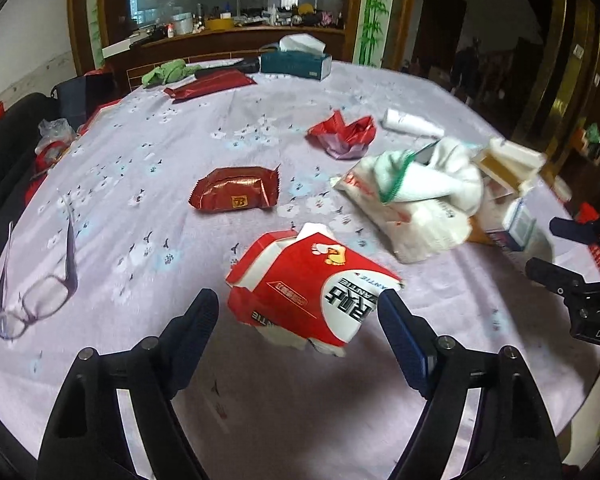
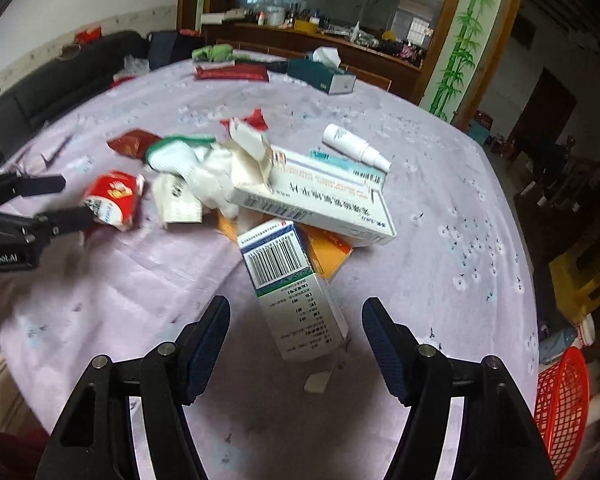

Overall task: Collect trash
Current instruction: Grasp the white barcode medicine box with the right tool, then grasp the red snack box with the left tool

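A torn red and white paper box [image 1: 312, 292] lies on the lilac tablecloth, between the spread fingers of my open left gripper [image 1: 300, 312]. In the right wrist view a small white and green medicine box [image 2: 296, 288] lies between the fingers of my open right gripper [image 2: 296, 328]. Behind it sits a pile: a long white carton [image 2: 320, 196], an orange packet [image 2: 328, 252], crumpled white cloth [image 2: 196, 168] and torn paper. The same pile [image 1: 428, 192] shows in the left wrist view, with the right gripper [image 1: 548, 252] beside it. The left gripper [image 2: 64, 200] flanks the red box [image 2: 114, 198].
A dark red wrapper [image 1: 236, 194], crumpled red foil [image 1: 344, 132], a white tube [image 2: 356, 146], eyeglasses [image 1: 40, 280], a teal tissue box [image 1: 296, 62] and a green cloth [image 1: 168, 72] lie on the table. A red mesh basket [image 2: 564, 404] stands beyond the table's right edge.
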Available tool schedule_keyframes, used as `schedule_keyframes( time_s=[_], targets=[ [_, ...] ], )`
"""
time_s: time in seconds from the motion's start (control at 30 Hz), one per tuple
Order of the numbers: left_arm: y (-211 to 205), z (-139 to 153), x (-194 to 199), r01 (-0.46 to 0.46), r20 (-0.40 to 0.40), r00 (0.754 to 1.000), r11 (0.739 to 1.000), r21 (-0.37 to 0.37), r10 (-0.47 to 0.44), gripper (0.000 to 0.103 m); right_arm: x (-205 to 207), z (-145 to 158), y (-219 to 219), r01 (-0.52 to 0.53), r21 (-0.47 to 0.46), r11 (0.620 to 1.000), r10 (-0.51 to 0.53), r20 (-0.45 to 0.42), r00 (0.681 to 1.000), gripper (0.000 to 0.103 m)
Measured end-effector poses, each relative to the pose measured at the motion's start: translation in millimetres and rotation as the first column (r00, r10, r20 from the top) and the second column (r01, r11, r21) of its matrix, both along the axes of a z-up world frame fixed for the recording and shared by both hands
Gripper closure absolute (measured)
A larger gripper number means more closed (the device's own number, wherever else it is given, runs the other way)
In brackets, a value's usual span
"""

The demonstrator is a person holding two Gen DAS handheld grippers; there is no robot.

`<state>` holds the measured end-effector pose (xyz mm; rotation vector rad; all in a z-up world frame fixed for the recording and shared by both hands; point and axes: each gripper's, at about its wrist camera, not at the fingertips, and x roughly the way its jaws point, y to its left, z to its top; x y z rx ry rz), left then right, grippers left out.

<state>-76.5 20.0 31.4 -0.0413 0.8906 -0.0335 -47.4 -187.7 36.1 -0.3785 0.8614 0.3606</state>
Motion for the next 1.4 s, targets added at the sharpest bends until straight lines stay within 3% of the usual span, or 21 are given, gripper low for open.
schedule_keyframes(
  time_s=[0.1,0.13,0.23,0.3,0.33,0.67,0.83,1.0,1.13,1.2,1.4],
  targets=[
    [2,-6,10,0.01,-0.023,1.0,1.0,0.005,-0.01,0.022,6,-7,0,0.006,-0.007,1.0,-0.006,-0.026,1.0,0.053],
    [2,-8,13,0.011,-0.025,1.0,1.0,0.007,-0.011,0.022,7,-8,-2,0.013,0.001,1.0,-0.013,-0.035,0.999,0.055],
    [0,-13,18,0.006,-0.039,0.999,1.0,0.021,-0.005,0.022,4,-6,-7,0.018,0.044,0.999,-0.016,-0.045,0.999,0.056],
    [-1,-14,19,-0.004,-0.035,0.999,1.0,0.029,0.005,0.031,-1,-2,-13,0.026,0.093,0.995,-0.021,-0.055,0.998,0.058],
    [-1,-15,20,-0.003,-0.038,0.999,1.0,0.028,0.004,0.042,-4,0,-17,0.03,0.119,0.992,-0.022,-0.062,0.998,0.059],
    [-5,1,3,-0.003,0.028,1.0,1.0,-0.012,0.004,0.067,-38,9,-34,0.044,0.302,0.952,-0.011,-0.11,0.994,0.061],
    [-5,0,-5,0.012,0.021,1.0,1.0,-0.019,-0.011,0.069,-51,5,-37,0.036,0.309,0.951,0.005,-0.129,0.992,0.061],
    [-7,-6,0,0.005,0.002,1.0,1.0,0.013,-0.005,0.062,-49,-4,-40,0.046,0.306,0.951,0.007,-0.17,0.985,0.061],
    [-12,-12,8,-0.013,0.002,1.0,0.996,0.087,0.013,0.051,-52,-7,-35,0.038,0.285,0.958,0.009,-0.162,0.987,0.06],
    [-14,-15,11,-0.014,-0.001,1.0,0.995,0.097,0.014,0.051,-53,-9,-34,0.035,0.272,0.962,0.009,-0.158,0.987,0.06],
    [-19,-9,5,-0.019,0.053,0.999,0.993,0.119,0.013,0.067,-55,-13,-37,0.035,0.278,0.96,0.013,-0.17,0.985,0.061]
  ],
)
